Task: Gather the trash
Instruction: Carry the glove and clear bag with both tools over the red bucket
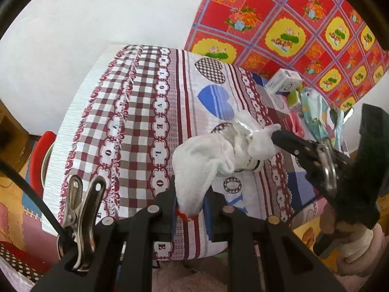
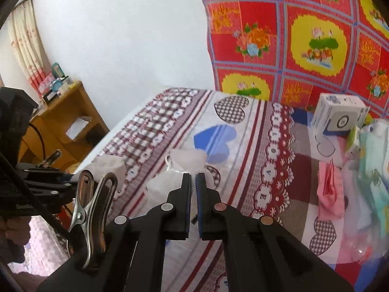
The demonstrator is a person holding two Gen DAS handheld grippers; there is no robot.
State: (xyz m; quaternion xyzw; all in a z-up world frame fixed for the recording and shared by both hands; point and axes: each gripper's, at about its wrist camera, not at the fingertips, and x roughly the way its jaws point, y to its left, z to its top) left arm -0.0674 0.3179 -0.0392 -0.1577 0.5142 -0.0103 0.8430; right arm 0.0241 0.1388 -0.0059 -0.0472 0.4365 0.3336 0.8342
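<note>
A white plastic bag (image 1: 201,160) hangs stretched between my two grippers above the table's heart-patterned cloth (image 1: 150,112). Crumpled clear plastic (image 1: 243,143) shows in the bag's mouth. My left gripper (image 1: 190,194) is shut on the bag's near edge, at the bottom of the left wrist view. My right gripper (image 1: 277,133) reaches in from the right and pinches the far edge. In the right wrist view my right gripper (image 2: 193,177) is shut on the thin white bag (image 2: 187,160), and my left gripper (image 2: 75,177) holds the other side at the left.
White boxes (image 2: 340,116), a pink bag (image 2: 330,189) and teal packaging (image 2: 372,160) lie at the table's right end. A red flowered cloth (image 2: 291,36) hangs behind. A wooden cabinet (image 2: 65,121) stands by the wall, a red stool (image 1: 41,155) beside the table.
</note>
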